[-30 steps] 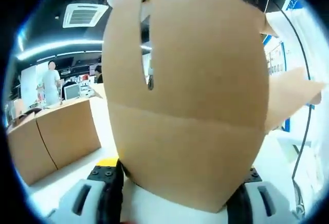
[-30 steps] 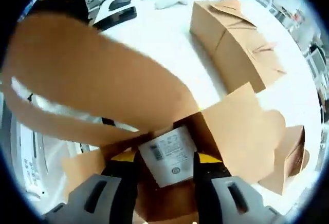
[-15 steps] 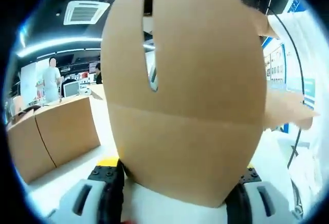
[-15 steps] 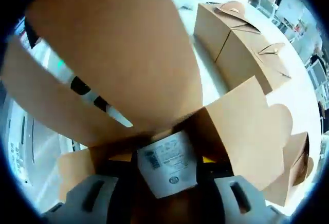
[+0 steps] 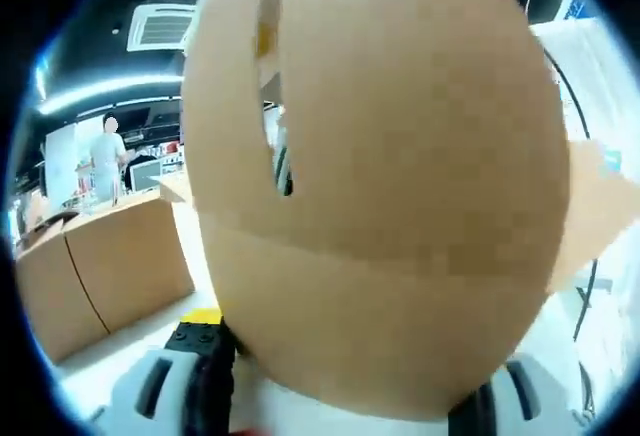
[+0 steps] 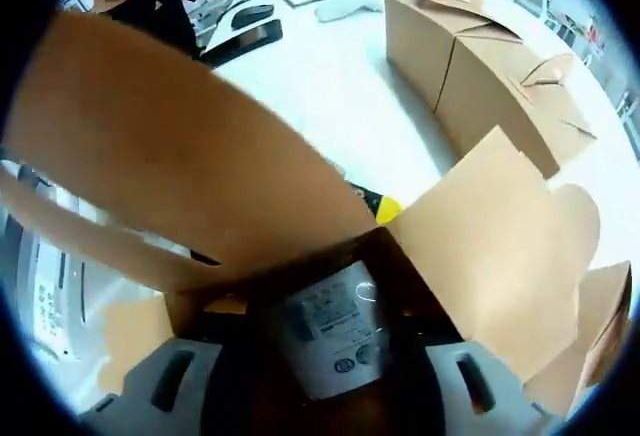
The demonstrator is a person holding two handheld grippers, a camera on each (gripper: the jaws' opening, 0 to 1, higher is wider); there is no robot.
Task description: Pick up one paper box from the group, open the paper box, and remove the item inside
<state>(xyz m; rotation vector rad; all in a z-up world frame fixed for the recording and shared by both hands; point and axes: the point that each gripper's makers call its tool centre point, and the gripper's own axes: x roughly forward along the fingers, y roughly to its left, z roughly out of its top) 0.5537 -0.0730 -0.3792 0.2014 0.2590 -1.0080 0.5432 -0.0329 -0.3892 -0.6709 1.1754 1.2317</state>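
Note:
In the left gripper view a brown paper box [image 5: 390, 206] sits very close between the jaws, with a slit in its raised flap. My left gripper [image 5: 340, 401] is shut on its lower part. The right gripper view looks down into the same open box [image 6: 480, 246], whose flaps are spread wide. Inside lies a white item with a printed label [image 6: 330, 341]. My right gripper [image 6: 325, 361] reaches into the box, and its jaws are closed against the item's two sides.
Two closed paper boxes [image 6: 480, 56] stand on the white table [image 6: 330, 76], and another [image 6: 600, 326] at the right edge. A black mouse [image 6: 252, 14] and a person [image 6: 165, 1] are at the far side. More boxes [image 5: 100, 266] stand to the left.
The box has come closer in the left gripper view. In the right gripper view the big flap has swung down and left, showing more table; the item stays between the jaws.

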